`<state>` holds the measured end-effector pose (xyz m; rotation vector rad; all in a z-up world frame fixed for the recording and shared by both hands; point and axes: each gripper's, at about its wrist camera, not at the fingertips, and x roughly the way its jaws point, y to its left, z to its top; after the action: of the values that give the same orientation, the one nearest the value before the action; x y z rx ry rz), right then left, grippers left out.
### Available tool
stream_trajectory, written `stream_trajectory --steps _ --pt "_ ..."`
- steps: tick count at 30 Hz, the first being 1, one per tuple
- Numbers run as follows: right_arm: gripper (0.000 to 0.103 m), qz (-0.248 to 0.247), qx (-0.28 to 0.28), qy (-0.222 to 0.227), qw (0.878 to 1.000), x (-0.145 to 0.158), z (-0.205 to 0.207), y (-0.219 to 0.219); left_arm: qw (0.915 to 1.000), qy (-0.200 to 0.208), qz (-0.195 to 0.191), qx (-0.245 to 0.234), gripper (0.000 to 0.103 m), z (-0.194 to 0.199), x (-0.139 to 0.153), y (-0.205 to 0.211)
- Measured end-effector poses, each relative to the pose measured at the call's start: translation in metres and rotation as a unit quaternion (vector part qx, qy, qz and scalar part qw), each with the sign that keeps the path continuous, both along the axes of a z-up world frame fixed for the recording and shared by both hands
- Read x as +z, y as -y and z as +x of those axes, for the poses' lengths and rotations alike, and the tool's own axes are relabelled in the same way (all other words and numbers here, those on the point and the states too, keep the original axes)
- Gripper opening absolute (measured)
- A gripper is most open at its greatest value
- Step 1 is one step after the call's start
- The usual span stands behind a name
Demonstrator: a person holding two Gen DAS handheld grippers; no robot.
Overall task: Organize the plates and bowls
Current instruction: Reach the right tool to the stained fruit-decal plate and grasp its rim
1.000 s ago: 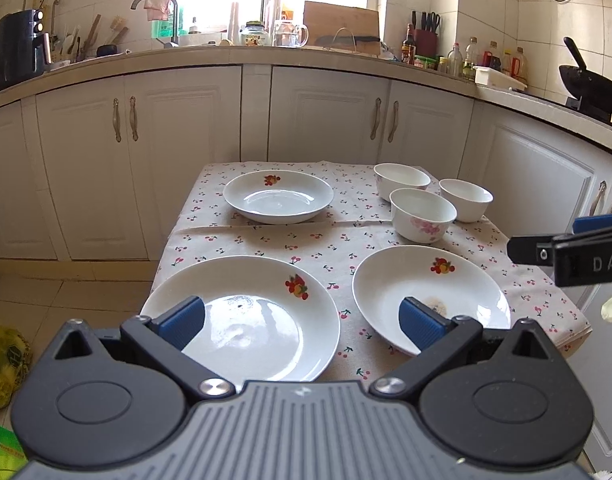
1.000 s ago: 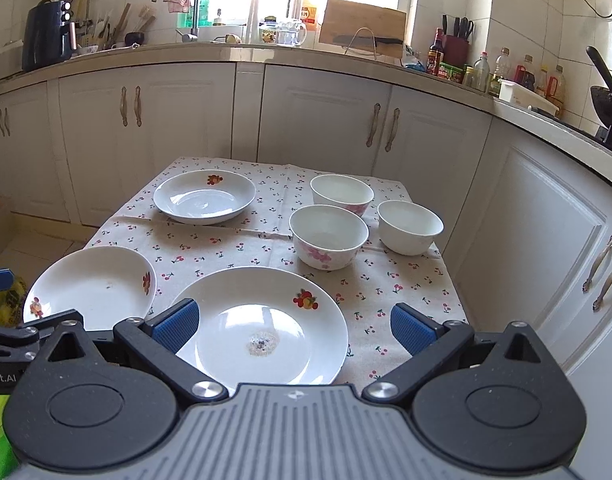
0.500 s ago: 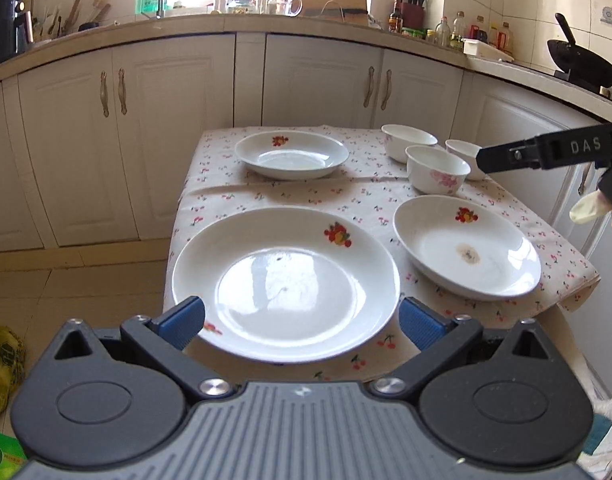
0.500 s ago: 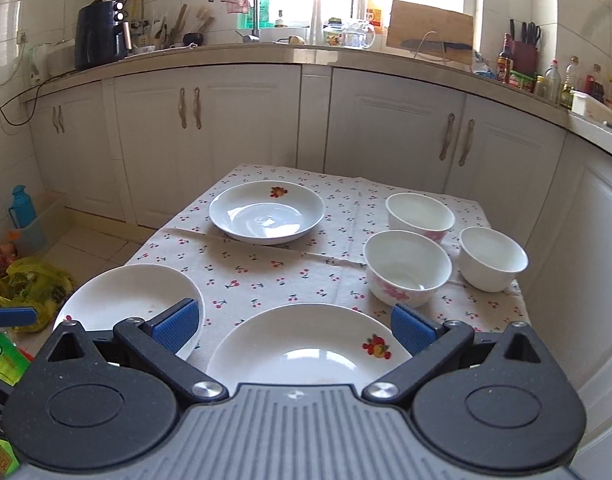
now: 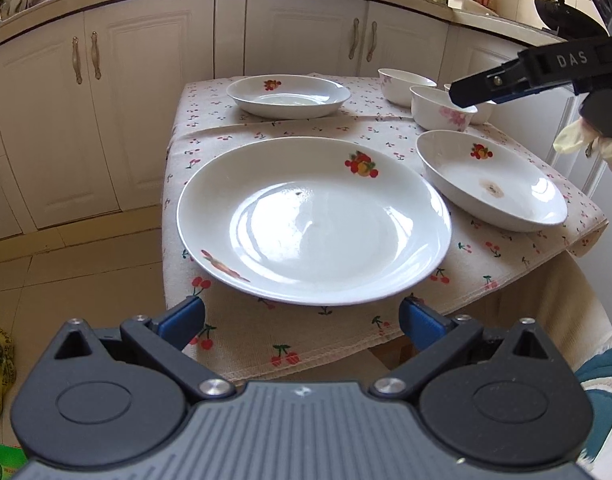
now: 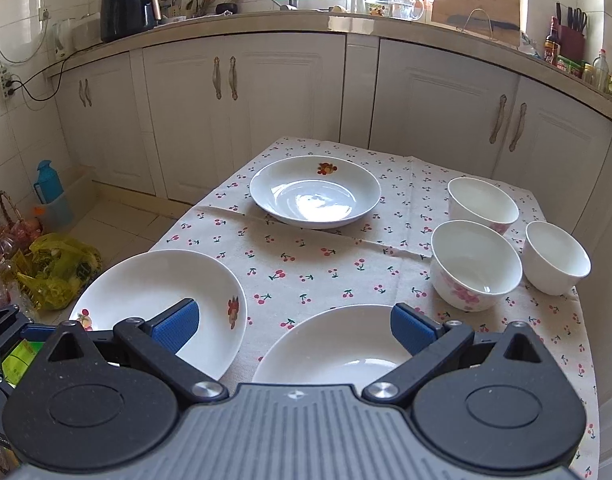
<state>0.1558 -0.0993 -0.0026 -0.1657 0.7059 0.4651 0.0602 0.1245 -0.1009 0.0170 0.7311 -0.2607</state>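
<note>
Three white plates with fruit prints lie on the cherry-print tablecloth. The near-left plate overhangs the table's front edge. My left gripper is open, low in front of that plate's rim, its fingers apart on either side. The near-right plate has a brown stain. My right gripper hovers open above its near part. The far plate sits at the back. Three bowls cluster at the back right; nothing is held.
White cabinets ring the table on the far and right sides. A yellow bag and a blue bottle stand on the floor at the left. A gloved hand holds the right gripper's finger above the bowls.
My left gripper has dropped and closed in on the near-left plate's front rim. My right gripper has risen and drawn back over the near-right plate. Both stayed open.
</note>
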Motion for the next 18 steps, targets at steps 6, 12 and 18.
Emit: stream_trajectory --steps 6,12,18 --pt "0.103 0.005 0.031 -0.022 0.999 -0.009 0.013 -0.013 0.9997 0.001 -0.001 -0.023 0.102 0.009 -0.003 -0.006" --pt "0.103 0.009 0.077 -0.052 0.996 -0.019 0.030 -0.028 0.9988 0.005 0.021 -0.043 0.102 0.016 -0.005 -0.004" --pt "0.103 0.000 0.112 -0.075 0.991 -0.027 0.046 -0.043 0.9980 0.002 0.022 -0.060 0.103 0.021 -0.005 -0.006"
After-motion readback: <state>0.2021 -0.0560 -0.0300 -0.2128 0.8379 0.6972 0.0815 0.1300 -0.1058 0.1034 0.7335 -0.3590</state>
